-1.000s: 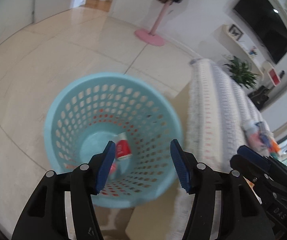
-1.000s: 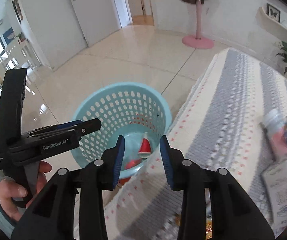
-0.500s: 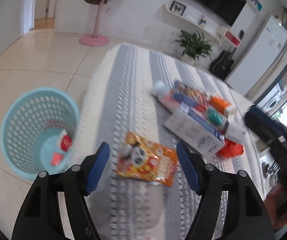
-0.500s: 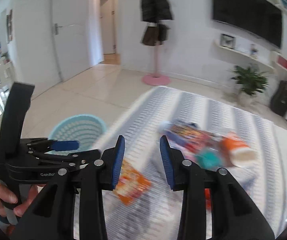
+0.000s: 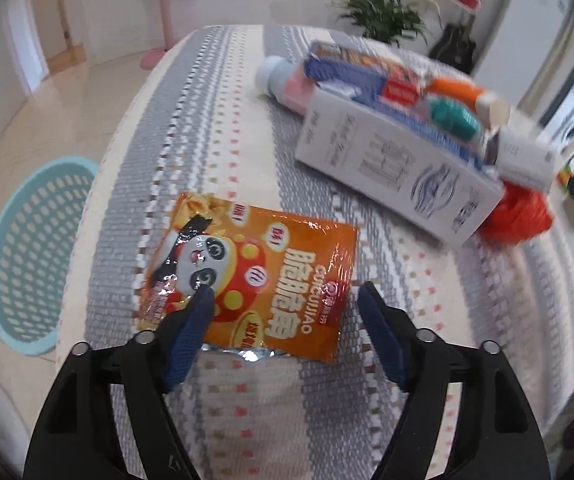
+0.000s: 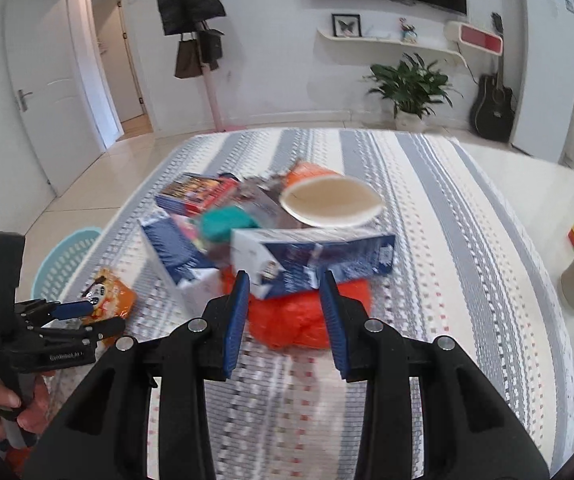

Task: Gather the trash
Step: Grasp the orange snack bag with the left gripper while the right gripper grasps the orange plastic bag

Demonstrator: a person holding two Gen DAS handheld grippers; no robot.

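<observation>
Left gripper (image 5: pixel 283 304) fingers have just been opening and stand wide over the glossy orange snack bag (image 5: pixel 255 276), flat on the woven striped tabletop (image 5: pixel 215 128); right gripper (image 6: pixel 285 304) part-open, empty, above crinkly red wrapper (image 6: pixel 299 320).

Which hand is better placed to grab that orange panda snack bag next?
Left. Its tongs stand open right over the snack bag; the right tongs face the orange plastic bag further along.

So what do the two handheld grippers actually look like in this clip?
Both are black plastic clamp-style tools with silver rivets and blue textured pads. The right gripper shows this close up. The left gripper looks the same; seen from the right wrist it has a pistol-style handle, a boxy black body with small white lettering, and a dark sleeve behind it.
</observation>
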